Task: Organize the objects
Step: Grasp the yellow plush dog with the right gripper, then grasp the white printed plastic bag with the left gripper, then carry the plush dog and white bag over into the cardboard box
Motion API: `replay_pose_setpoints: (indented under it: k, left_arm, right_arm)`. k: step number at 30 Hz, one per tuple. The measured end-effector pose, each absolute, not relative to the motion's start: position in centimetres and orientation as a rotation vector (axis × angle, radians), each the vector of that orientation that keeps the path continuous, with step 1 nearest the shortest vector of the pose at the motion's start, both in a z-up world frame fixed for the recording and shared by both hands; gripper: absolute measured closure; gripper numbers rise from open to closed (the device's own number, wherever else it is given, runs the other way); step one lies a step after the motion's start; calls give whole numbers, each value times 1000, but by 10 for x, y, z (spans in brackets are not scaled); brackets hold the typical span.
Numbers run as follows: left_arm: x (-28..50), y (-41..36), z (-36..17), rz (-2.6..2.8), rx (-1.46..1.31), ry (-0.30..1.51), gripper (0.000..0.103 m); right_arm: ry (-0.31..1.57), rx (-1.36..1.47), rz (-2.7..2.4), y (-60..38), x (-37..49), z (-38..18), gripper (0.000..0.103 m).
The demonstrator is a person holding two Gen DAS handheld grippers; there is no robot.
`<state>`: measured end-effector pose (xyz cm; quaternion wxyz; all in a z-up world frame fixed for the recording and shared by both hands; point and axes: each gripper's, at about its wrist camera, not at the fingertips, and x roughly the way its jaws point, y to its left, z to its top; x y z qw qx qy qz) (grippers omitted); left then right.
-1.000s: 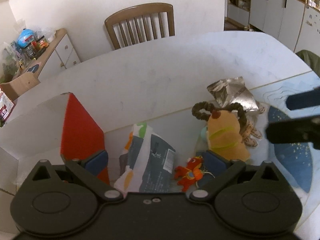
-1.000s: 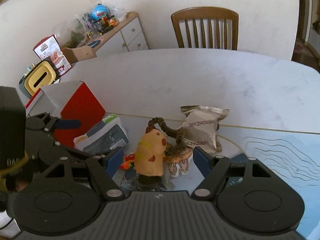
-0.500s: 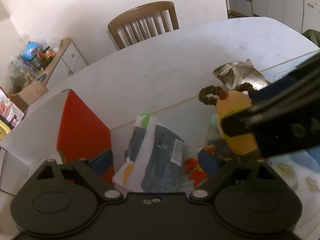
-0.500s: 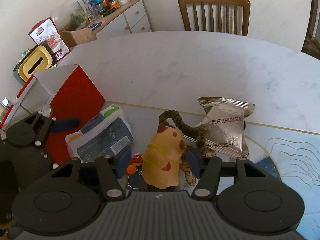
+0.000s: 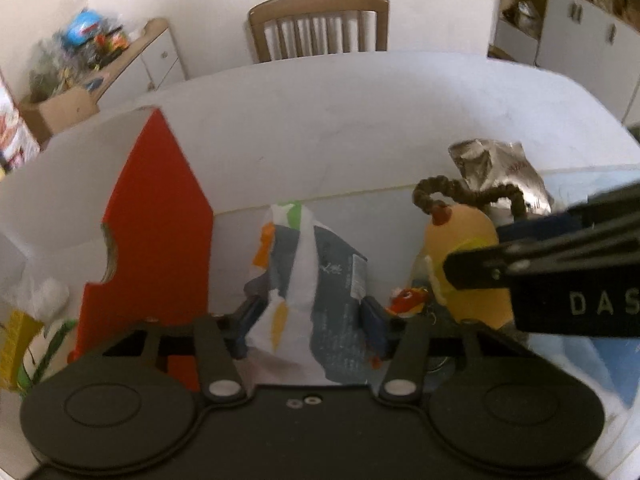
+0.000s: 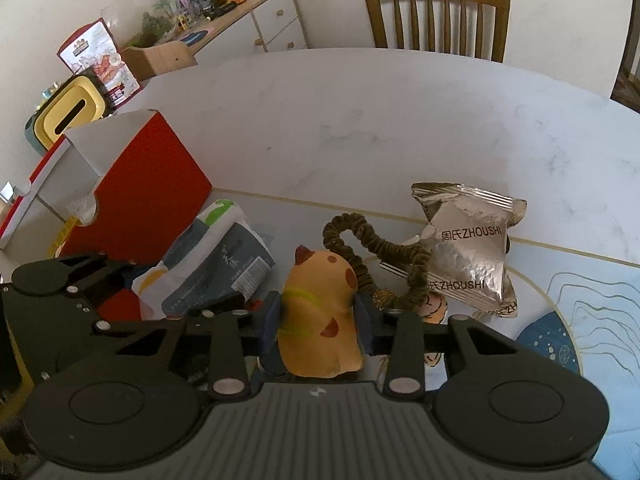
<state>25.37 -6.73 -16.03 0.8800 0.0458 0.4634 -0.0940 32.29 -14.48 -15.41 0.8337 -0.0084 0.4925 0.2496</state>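
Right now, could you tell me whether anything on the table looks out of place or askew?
The brown hair tie lies draped over the silver snack packet. The grey-and-white pouch lies crumpled against the red box.

Both views are taken from just behind a gripper's fingers, low and close over the white table (image 6: 360, 120), facing the wooden chair (image 6: 436, 16) at its far side. The left wrist view sits nearer the red box (image 5: 156, 240); the right is set further right. Shared ground — the blue-white packet (image 5: 316, 280), yellow plush toy (image 6: 320, 312), silver pouch (image 6: 468, 248) — is seen in both.
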Motion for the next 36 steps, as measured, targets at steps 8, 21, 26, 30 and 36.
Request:
replay_pose_setpoints:
  k: [8,21,26,30,36]
  left_arm:
    - [249,-65,-151,-199,73,950,79]
    - [232,-53,-113,-255,21,889,84]
    - [223,-48,-92,-291,-8,859,84]
    - [216,-41,-76,-316,-31,834,84]
    - [212,-22,-60,-331,-64,818,84]
  right_arm:
    - [1025,13,537,-151,316,-148,68]
    - [948,59,553,-168,295,-104,69]
    - [910,71,561,-173,283,-82,69]
    - [887,75,570,-173,274,-66,69]
    - [855,67,590,-164,258,-42,69]
